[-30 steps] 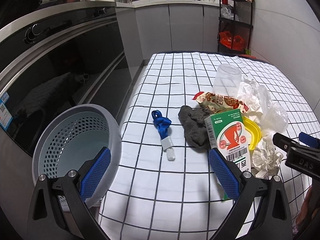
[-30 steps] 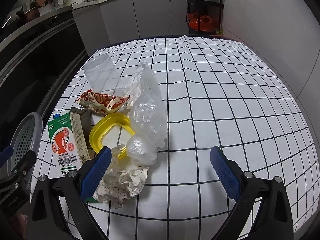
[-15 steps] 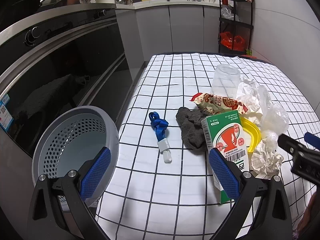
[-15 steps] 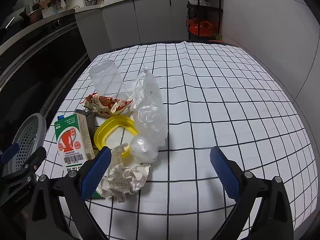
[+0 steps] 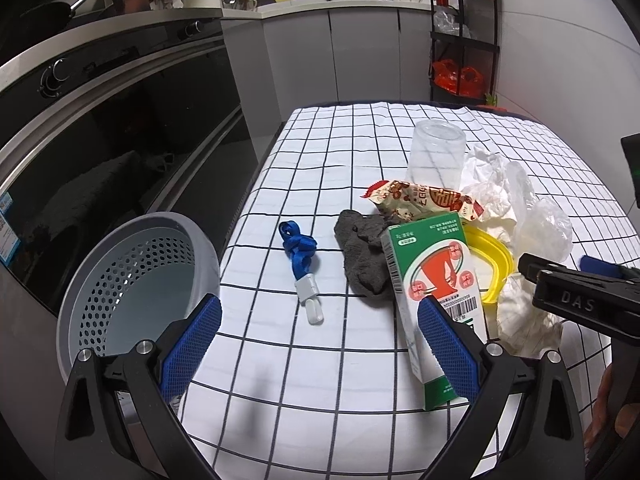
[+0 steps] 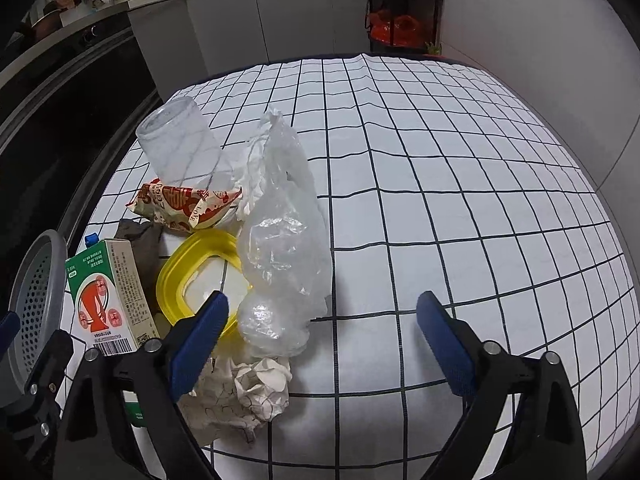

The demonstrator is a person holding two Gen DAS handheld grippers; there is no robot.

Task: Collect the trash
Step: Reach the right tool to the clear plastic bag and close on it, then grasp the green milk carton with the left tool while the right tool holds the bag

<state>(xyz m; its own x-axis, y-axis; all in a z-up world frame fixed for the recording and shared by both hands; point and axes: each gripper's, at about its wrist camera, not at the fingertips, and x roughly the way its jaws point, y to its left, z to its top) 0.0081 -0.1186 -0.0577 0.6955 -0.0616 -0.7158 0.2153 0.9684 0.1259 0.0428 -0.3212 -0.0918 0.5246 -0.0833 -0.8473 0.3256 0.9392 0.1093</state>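
A pile of trash lies on the checked tablecloth [image 5: 320,360]: a green and white carton [image 5: 434,280] [image 6: 110,292], a dark grey sock [image 5: 362,254], a blue lanyard with a clip [image 5: 302,262], a red snack wrapper [image 5: 424,200] [image 6: 182,204], a yellow lid [image 5: 490,258] [image 6: 188,272], a clear plastic cup [image 5: 436,154] [image 6: 182,144], a clear plastic bag [image 6: 284,240] and crumpled paper [image 6: 244,392] [image 5: 524,316]. My left gripper [image 5: 320,344] is open and empty above the table's near edge. My right gripper [image 6: 324,344] is open and empty over the bag and paper.
A grey perforated bin [image 5: 132,280] [image 6: 34,292] stands off the table's left edge. A black oven front [image 5: 100,140] runs along the left. A black shelf rack [image 5: 464,36] with red bags stands at the back. The table's right half [image 6: 480,200] is bare cloth.
Both grippers have drawn back and risen slightly, so the pile sits a little farther away. Nothing on the table moved. Both stay open.
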